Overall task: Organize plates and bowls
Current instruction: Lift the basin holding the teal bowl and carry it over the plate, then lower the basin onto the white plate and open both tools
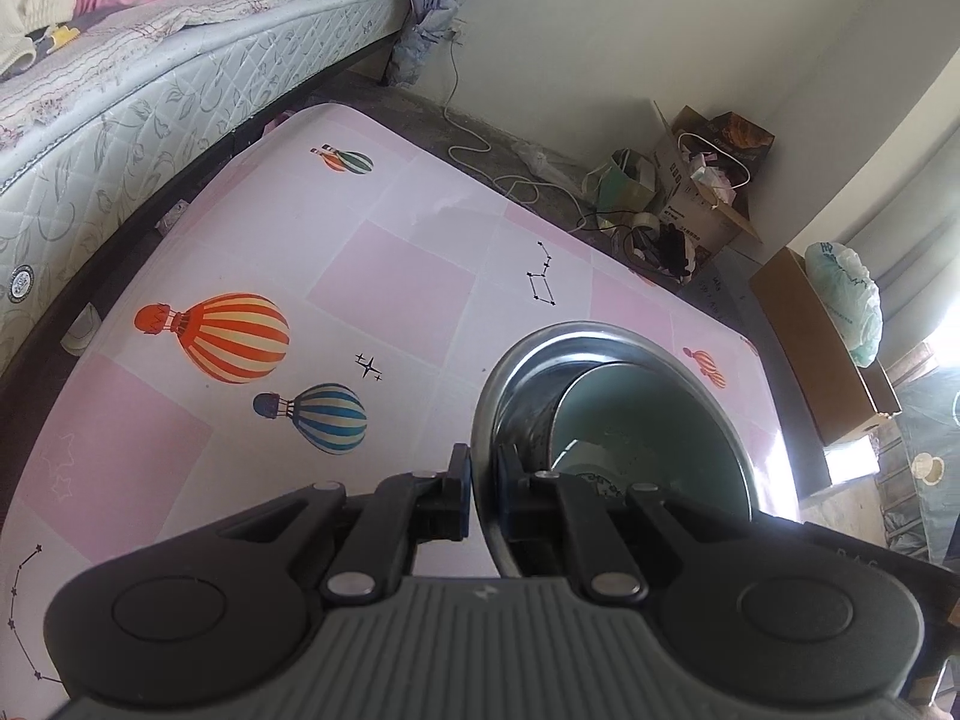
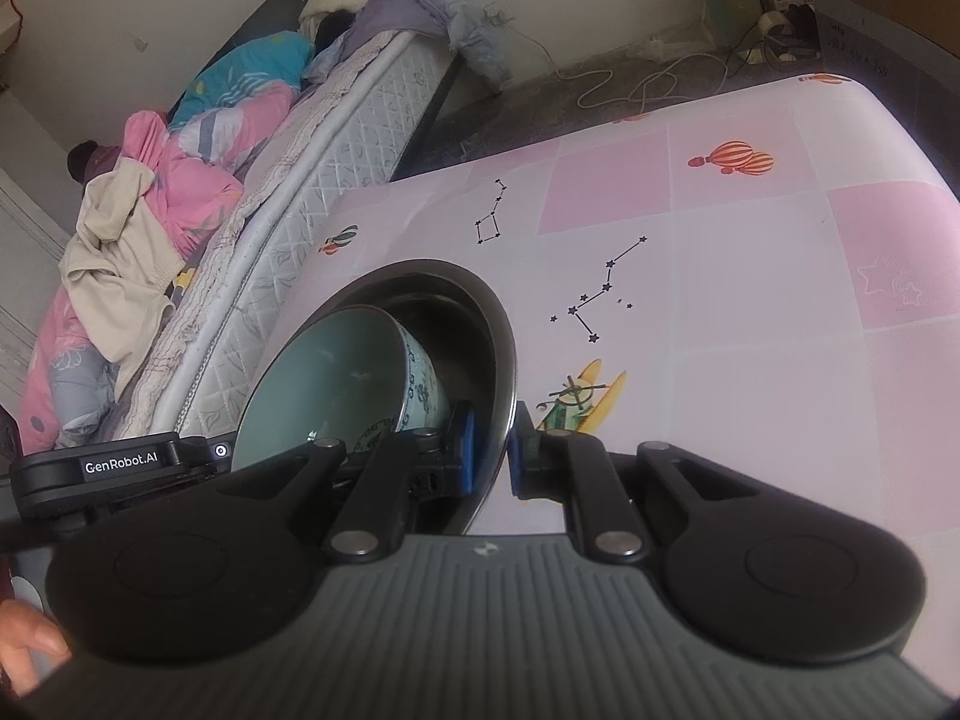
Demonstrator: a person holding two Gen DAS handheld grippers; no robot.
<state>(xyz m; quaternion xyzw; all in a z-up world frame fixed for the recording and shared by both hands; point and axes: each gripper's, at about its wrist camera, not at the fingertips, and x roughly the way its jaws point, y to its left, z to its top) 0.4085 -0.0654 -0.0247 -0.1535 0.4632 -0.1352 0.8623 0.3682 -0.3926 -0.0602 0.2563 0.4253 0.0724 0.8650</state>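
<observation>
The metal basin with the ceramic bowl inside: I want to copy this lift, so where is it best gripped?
Grip the thin rolled rim of the metal basin at two opposite sides, one pad inside and one outside the wall. The left gripper and right gripper do this now. The ceramic bowl leans inside, so a two-sided hold probably keeps it level.

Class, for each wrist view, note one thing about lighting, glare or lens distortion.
Left wrist view: daylight blows out the right edge, glaring off the tablecloth beside the metal basin; the mattress edge bows. Right wrist view: softer, even light; tablecloth edges curve, corners vignette dark.
</observation>
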